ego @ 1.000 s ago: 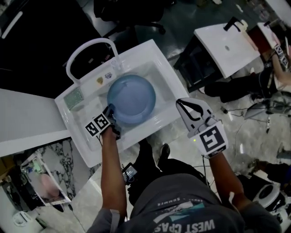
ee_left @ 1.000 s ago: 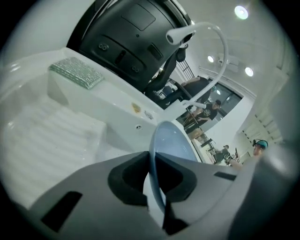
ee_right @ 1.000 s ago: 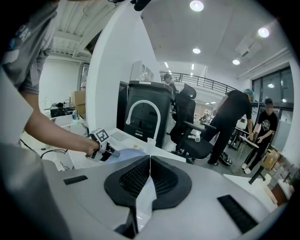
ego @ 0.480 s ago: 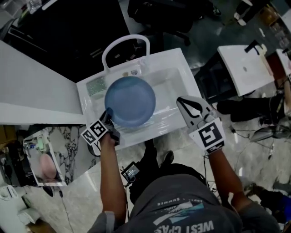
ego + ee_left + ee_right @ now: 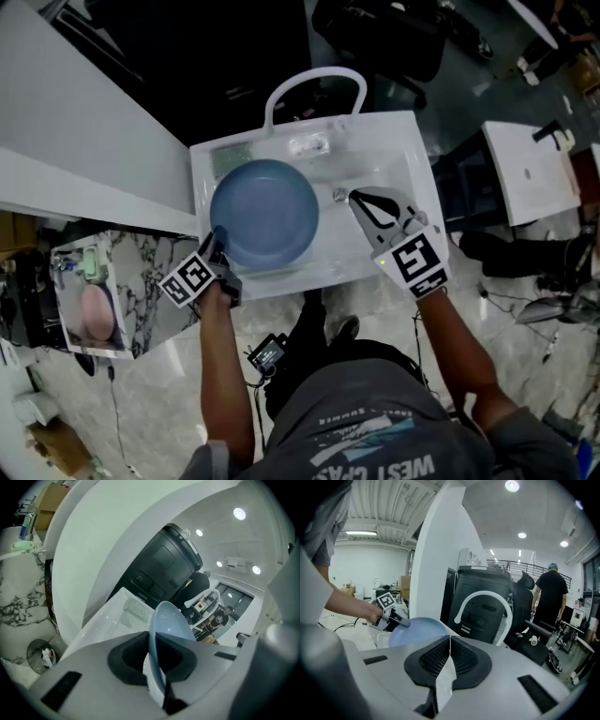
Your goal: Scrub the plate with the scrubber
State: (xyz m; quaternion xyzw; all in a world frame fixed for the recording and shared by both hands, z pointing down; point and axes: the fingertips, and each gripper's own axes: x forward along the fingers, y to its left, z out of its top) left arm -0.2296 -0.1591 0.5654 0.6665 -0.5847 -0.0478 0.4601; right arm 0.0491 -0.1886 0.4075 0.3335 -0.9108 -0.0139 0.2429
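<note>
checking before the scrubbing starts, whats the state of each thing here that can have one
round blue plate: gripped at its near rim, over the white sink
pale green rectangular scrubber: lying on the sink's back ledge, untouched
left gripper: shut on the plate's rim
right gripper: shut, empty, over the basin
white arched tap: no water seen running

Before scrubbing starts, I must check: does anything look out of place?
Nothing is spilled or damaged. One oddity: the right claw is shut and empty, while the green rectangular scrubber lies untouched on the white sink's rear ledge. The left claw grips the round blue plate.
</note>
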